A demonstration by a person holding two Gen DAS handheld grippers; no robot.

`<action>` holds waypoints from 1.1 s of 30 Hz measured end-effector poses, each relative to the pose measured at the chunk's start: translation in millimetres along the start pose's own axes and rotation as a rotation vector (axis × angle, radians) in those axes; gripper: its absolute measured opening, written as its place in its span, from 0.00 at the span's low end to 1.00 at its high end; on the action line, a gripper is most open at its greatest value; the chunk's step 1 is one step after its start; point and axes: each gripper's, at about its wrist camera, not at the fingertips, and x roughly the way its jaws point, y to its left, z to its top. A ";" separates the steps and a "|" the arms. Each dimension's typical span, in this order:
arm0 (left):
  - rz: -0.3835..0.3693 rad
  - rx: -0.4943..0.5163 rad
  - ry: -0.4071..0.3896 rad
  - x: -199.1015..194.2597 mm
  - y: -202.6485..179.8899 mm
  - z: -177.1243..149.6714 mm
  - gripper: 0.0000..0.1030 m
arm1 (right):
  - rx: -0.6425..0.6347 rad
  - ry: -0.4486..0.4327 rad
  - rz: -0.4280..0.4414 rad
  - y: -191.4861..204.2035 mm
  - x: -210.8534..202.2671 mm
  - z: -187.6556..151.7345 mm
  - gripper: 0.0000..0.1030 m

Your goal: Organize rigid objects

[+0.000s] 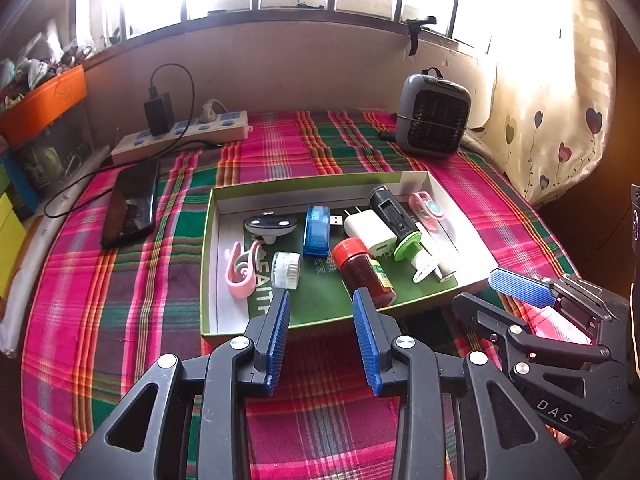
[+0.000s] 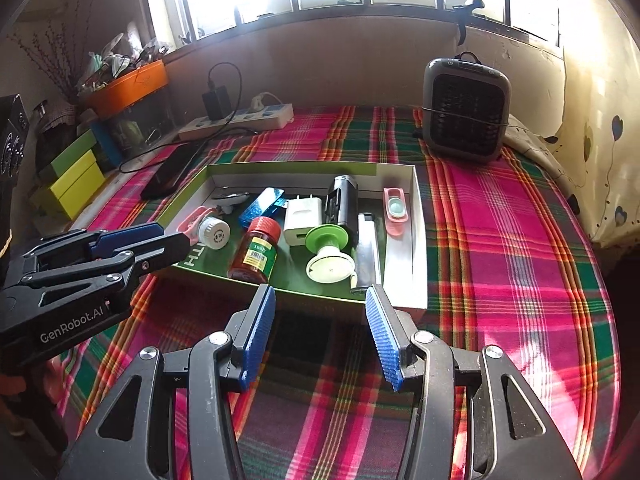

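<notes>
Two handheld grippers hover at the near edge of a shallow green-lined cardboard box (image 1: 212, 248) of small items on a plaid cloth.

The left gripper (image 1: 320, 300) and right gripper (image 2: 320, 296) are both parted and empty. Everything visible (including a red-capped amber bottle (image 1: 362, 270)) lies inside the box, so sorting looks nearly finished; any next move means choosing a piece to straighten.

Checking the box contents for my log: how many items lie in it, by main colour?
In the box:
Pink: 2
White: 4
Black: 2
Blue: 1
Red: 1
Green: 1
Total: 11
</notes>
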 end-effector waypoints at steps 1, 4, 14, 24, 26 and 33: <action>-0.003 -0.004 0.005 -0.6 -0.6 -3.4 0.31 | 0.003 0.000 -0.001 0.4 -1.3 -2.0 0.47; 0.014 -0.022 0.018 -1.6 -0.8 -15.3 0.31 | 0.004 0.012 -0.012 2.2 -4.5 -8.5 0.47; 0.060 -0.055 0.067 -0.9 1.2 -53.4 0.31 | 0.009 0.056 -0.032 10.7 -5.9 -36.4 0.47; 0.087 -0.065 0.086 1.1 -1.4 -73.0 0.35 | 0.012 0.081 -0.101 10.2 -5.2 -52.5 0.47; 0.096 -0.051 0.084 1.1 -4.1 -74.1 0.36 | 0.019 0.088 -0.108 7.6 -4.0 -53.8 0.47; 0.122 -0.034 0.061 2.0 -12.2 -77.3 0.44 | 0.009 0.097 -0.141 6.2 -2.9 -58.2 0.47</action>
